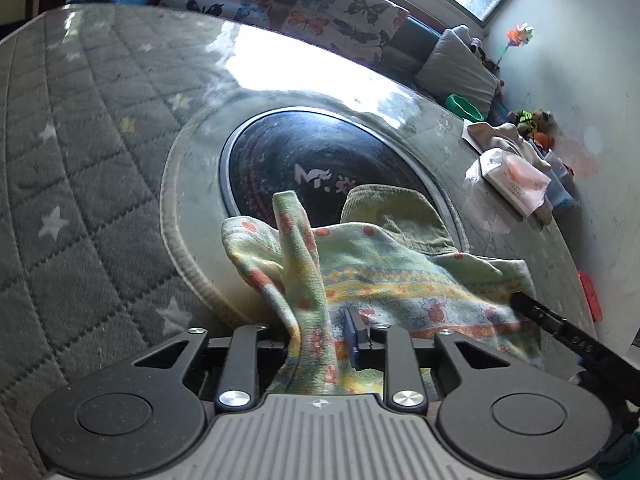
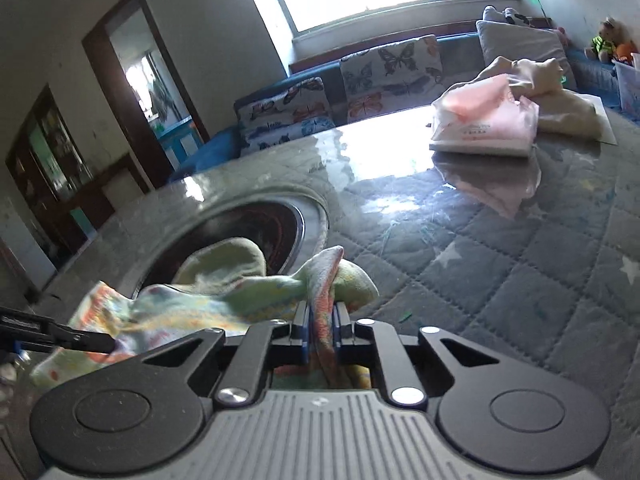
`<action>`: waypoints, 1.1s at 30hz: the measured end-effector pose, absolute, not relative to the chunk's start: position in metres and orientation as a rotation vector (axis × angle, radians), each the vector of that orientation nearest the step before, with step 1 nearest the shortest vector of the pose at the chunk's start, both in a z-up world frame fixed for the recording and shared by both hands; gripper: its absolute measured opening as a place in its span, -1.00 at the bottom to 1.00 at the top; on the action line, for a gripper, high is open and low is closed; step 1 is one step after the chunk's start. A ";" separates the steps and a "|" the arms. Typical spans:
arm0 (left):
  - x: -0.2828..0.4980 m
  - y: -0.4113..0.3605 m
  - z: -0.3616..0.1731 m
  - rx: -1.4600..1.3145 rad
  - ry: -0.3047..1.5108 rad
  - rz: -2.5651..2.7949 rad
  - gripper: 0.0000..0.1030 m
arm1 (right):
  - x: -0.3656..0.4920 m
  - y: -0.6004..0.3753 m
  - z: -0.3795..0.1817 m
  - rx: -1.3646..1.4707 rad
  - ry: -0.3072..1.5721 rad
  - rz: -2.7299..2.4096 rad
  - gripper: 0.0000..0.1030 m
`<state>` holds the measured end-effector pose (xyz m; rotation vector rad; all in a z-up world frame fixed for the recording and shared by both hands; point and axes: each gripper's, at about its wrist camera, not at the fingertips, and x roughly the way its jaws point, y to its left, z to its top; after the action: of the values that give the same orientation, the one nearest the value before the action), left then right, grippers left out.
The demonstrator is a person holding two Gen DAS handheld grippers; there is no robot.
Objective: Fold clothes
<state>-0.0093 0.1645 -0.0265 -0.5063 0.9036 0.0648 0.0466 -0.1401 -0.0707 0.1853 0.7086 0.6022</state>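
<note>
Quilted table [image 2: 500, 248] under glass, near edge: your right gripper [image 2: 321, 320] and left gripper [image 1: 320, 332] each pinched patterned garment [image 1: 400, 276]. Step judged: corners secured. Next needed: lift, spread flat.

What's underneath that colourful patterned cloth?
The patterned cloth lies over an olive-green garment and the rim of a dark round glass panel. Whatever else it covers is hidden.

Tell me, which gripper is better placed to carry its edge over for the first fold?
Probably the right gripper: its pads pinch a narrow fold of the patterned garment cleanly, while cloth bunches loosely in the left gripper.
</note>
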 end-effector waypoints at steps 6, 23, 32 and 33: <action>-0.001 0.145 0.000 -0.423 0.854 0.011 -0.69 | 0.025 -0.154 -0.045 0.195 0.622 0.603 -0.83; 0.049 0.049 0.036 -0.268 0.805 -0.208 -0.80 | -0.008 -0.237 0.020 0.171 0.445 0.404 -0.83; 0.062 0.006 0.048 -0.175 0.794 -0.277 -0.80 | -0.028 -0.274 0.032 0.144 0.415 0.313 -0.84; 0.062 0.001 0.050 -0.163 0.790 -0.284 -0.80 | -0.029 -0.276 0.033 0.142 0.414 0.308 -0.84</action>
<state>0.0622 0.0013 0.0498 -0.1627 0.7899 -0.2838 -0.0289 -0.2758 0.0327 0.1416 0.4142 0.3076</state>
